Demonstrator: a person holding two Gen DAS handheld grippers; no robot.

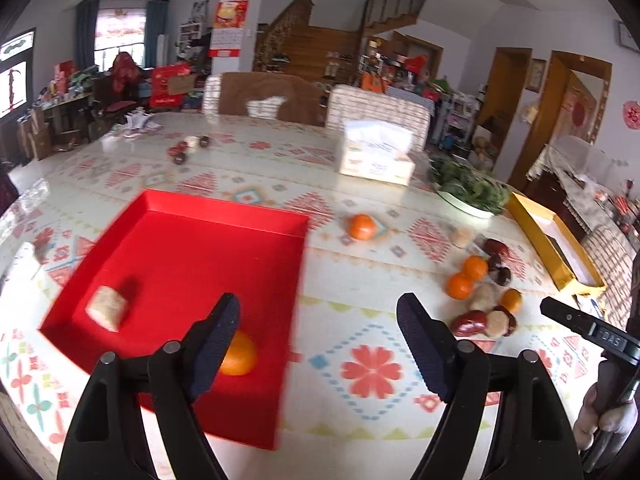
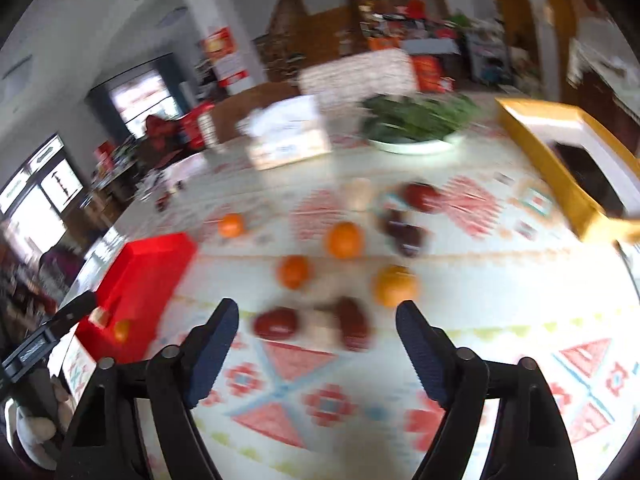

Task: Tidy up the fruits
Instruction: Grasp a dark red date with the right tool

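Note:
A red tray [image 1: 172,256] lies on the patterned table and holds an orange [image 1: 239,354] and a pale wrapped snack [image 1: 107,307]. My left gripper [image 1: 318,344] is open and empty, hovering over the tray's right edge, the orange behind its left finger. A loose orange [image 1: 362,226] lies beyond the tray. A cluster of oranges [image 1: 466,278], red dates [image 1: 470,323] and pale snacks lies at right. My right gripper [image 2: 316,344] is open and empty, just in front of a red date [image 2: 276,323]; oranges [image 2: 395,285] lie beyond. The red tray [image 2: 136,280] is at left there.
A tissue box [image 1: 378,152], a plate of greens [image 1: 468,190] and a yellow box [image 1: 554,240] stand at the back right of the table. A few dates and snacks [image 1: 186,148] lie far back. Chairs stand behind the table. The right wrist view is blurred.

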